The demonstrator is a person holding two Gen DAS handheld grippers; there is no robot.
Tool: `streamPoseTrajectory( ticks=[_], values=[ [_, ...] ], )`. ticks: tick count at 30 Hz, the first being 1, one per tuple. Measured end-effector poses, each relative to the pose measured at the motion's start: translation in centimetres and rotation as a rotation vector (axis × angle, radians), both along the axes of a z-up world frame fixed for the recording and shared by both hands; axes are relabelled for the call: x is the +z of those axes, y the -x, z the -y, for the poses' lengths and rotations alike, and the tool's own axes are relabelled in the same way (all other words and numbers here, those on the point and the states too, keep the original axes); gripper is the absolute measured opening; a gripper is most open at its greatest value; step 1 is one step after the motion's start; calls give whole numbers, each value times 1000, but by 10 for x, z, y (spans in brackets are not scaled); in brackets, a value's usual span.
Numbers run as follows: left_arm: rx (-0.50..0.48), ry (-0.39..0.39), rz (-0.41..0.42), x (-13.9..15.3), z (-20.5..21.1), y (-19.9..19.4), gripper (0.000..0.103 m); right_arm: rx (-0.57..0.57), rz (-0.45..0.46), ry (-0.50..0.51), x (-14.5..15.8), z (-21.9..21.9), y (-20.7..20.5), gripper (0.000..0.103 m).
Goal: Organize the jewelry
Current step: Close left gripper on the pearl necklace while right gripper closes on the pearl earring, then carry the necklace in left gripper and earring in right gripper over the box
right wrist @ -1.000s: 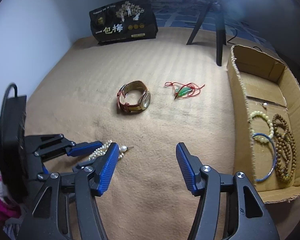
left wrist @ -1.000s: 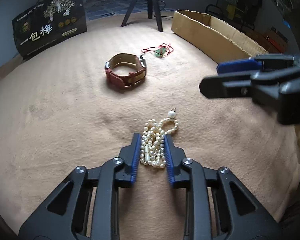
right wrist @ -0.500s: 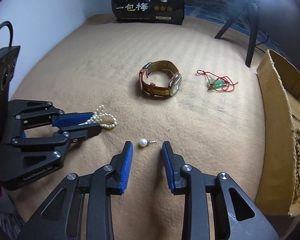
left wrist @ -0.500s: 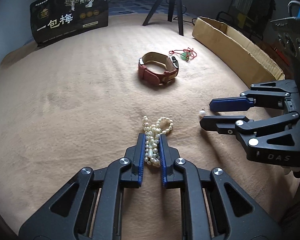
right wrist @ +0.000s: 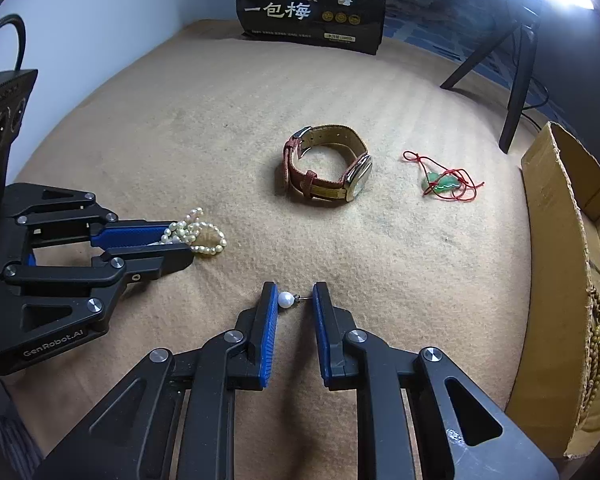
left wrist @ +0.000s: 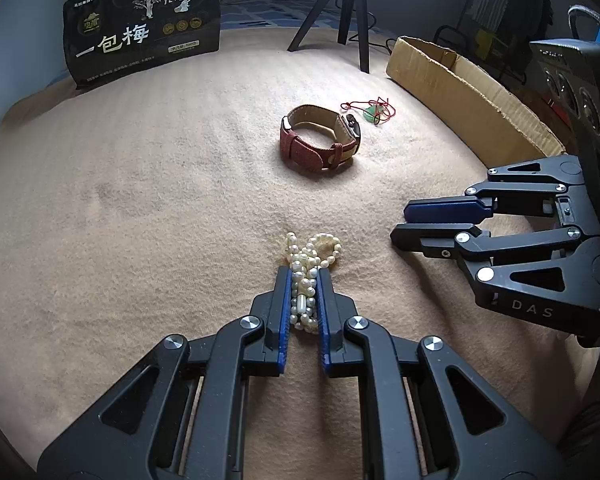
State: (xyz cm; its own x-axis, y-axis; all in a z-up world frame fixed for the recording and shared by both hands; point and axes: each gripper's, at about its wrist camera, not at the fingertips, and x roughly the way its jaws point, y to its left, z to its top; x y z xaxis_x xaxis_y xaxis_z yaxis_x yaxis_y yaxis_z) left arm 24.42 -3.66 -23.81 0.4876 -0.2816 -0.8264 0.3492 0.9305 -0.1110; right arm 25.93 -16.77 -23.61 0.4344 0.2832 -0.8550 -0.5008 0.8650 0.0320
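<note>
A tan blanket (right wrist: 180,132) covered the surface, a cardboard box (right wrist: 556,264) at its 3 o'clock edge. The left gripper (left wrist: 304,276) clenched the pearl necklace (left wrist: 306,280), loops spilling toward 12. The right gripper (right wrist: 294,292) pinched a pearl earring (right wrist: 285,299) between its fingertips. The watch (right wrist: 328,164) lay at 12 o'clock, a jade pendant (right wrist: 440,182) beside it at 3.

Both grips close in on the pearls

The left hand-held gripper (left wrist: 304,276) now squeezes the pearl strand (left wrist: 306,276) tighter than a second ago, while the right hand-held gripper (right wrist: 294,300), wide apart then, narrows around the loose pearl stud (right wrist: 286,300) (pearl touching its left pad, pin reaching the right).
</note>
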Motion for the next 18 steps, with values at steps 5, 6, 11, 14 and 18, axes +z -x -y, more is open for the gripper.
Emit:
streamPoseTrajectory(
  ticks=[5,6,11,14,18],
  values=[
    [10,14,-1,5,-2,3,9,-10,-1,-25,5,4,5,16],
    [12,16,1,7,-2,4,9,-13,1,-31,7,6,6,16],
    [17,25,13,16,-6,9,9,-29,18,-60,20,17,14,16],
    [21,32,22,23,-8,13,9,-46,39,-79,30,27,20,16],
    [14,38,41,36,-7,17,9,-68,59,-103,43,42,26,16]
  ],
)
